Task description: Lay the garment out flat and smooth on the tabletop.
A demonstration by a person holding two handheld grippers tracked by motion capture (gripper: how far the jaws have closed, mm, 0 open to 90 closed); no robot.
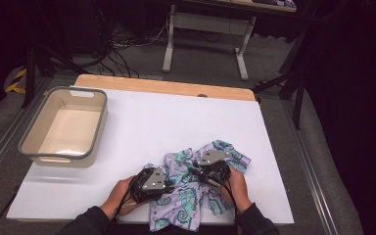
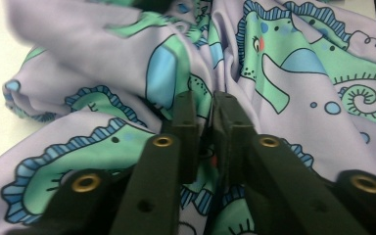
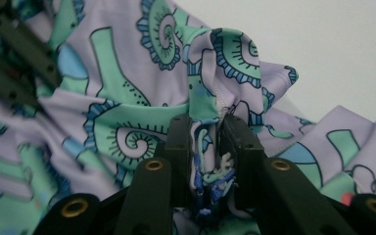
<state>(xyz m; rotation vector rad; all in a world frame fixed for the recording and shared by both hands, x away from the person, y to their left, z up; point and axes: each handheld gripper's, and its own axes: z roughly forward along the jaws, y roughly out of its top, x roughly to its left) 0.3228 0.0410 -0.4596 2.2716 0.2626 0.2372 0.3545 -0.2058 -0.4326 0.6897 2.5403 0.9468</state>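
Note:
A lilac cloth (image 1: 188, 198) printed with green and blue seahorses lies crumpled at the near edge of the white table (image 1: 176, 122), and part of it hangs over the front. My left gripper (image 1: 173, 185) rests on the cloth's left side. In the left gripper view the cloth (image 2: 103, 63) spreads ahead and my left gripper (image 2: 205, 105) has its jaws almost together on a fold. My right gripper (image 1: 196, 171) sits on the cloth's upper right part. In the right gripper view my right gripper (image 3: 206, 125) pinches a bunched ridge of the cloth (image 3: 225, 63) that stands up between the jaws.
A beige basin with a grey rim (image 1: 31, 148) stands at the table's left. Bare white tabletop stretches behind the cloth to a wooden strip (image 1: 166, 87) at the far edge. Beyond it are a desk frame (image 1: 205, 29) and cables on the floor.

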